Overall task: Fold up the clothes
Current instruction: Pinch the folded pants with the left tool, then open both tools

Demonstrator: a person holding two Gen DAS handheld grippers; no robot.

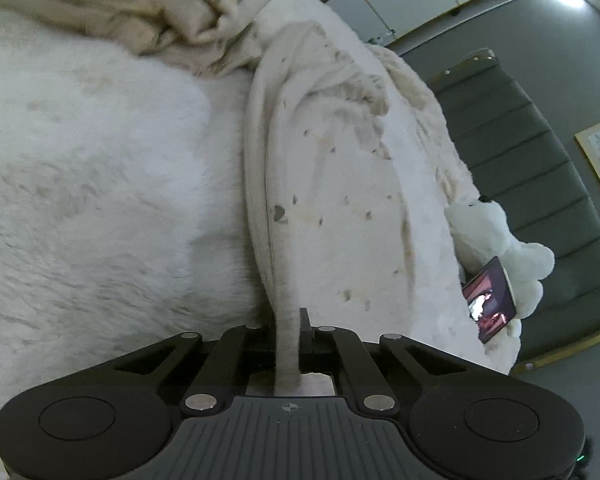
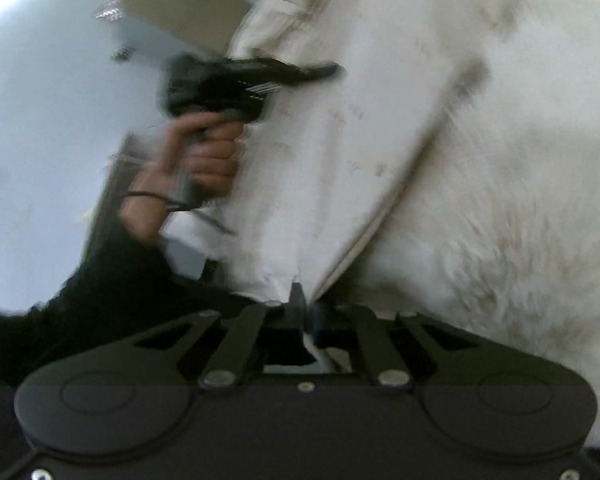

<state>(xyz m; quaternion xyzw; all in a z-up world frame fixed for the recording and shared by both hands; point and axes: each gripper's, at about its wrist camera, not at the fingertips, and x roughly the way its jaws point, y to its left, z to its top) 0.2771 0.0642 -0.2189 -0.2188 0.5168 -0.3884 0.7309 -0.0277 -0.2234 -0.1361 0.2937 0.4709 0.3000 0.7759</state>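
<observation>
A cream garment (image 1: 332,184) with small dark specks lies stretched over a white fluffy bed cover (image 1: 92,168). My left gripper (image 1: 294,330) is shut on a folded edge of this garment, which runs as a ridge between the jaws. In the right wrist view my right gripper (image 2: 306,312) is shut on another edge of the same cream garment (image 2: 340,152), which spreads up and away from the jaws. The other handheld gripper (image 2: 228,84) shows there at upper left, gripped by a hand (image 2: 204,160), with its fingers lying on the cloth. That view is blurred.
A second crumpled beige cloth (image 1: 140,4) lies at the far side of the bed. A white plush toy (image 1: 500,248) and a lit phone (image 1: 490,300) sit at the bed's right edge. A green padded bench (image 1: 540,184) stands beyond, and a cardboard box (image 2: 184,4) on the floor.
</observation>
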